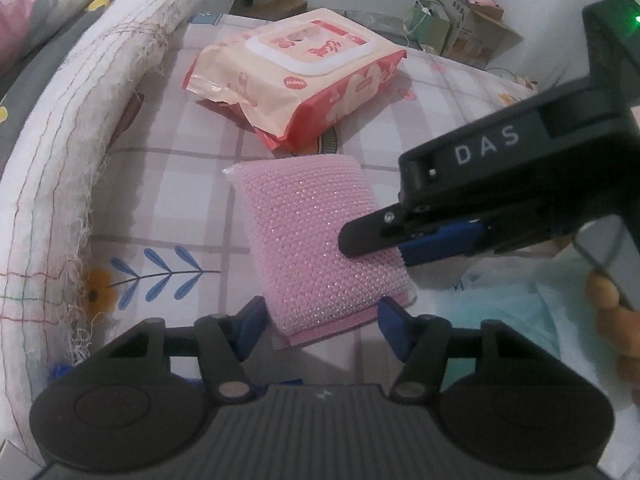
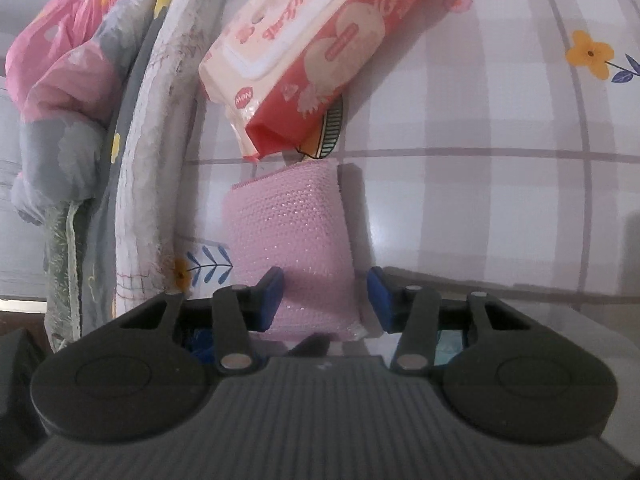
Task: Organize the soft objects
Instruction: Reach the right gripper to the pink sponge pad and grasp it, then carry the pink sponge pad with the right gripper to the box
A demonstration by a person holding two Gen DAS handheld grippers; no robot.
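A pink knitted sponge (image 1: 316, 240) lies flat on the checked bed sheet (image 1: 180, 184). My left gripper (image 1: 323, 326) hangs over its near end, with the blue pads (image 1: 252, 328) apart and not pressing on it. From the right, my right gripper (image 1: 376, 246) reaches in, its black fingertip over the sponge's right side. In the right wrist view the sponge (image 2: 292, 232) sits under my right gripper (image 2: 326, 300); its left pad overlaps the sponge and its right pad stands clear of the edge. A red and cream wet-wipes pack (image 1: 304, 76) (image 2: 304, 52) lies just beyond.
A frayed white quilted roll (image 1: 80, 140) (image 2: 152, 152) curves along the left side. Pink and grey floral bedding (image 2: 60, 60) is piled past it. A pale blue-green soft item (image 1: 508, 308) and a brown plush toy (image 1: 608, 312) lie at the right. Cardboard boxes (image 1: 472, 20) stand at the back.
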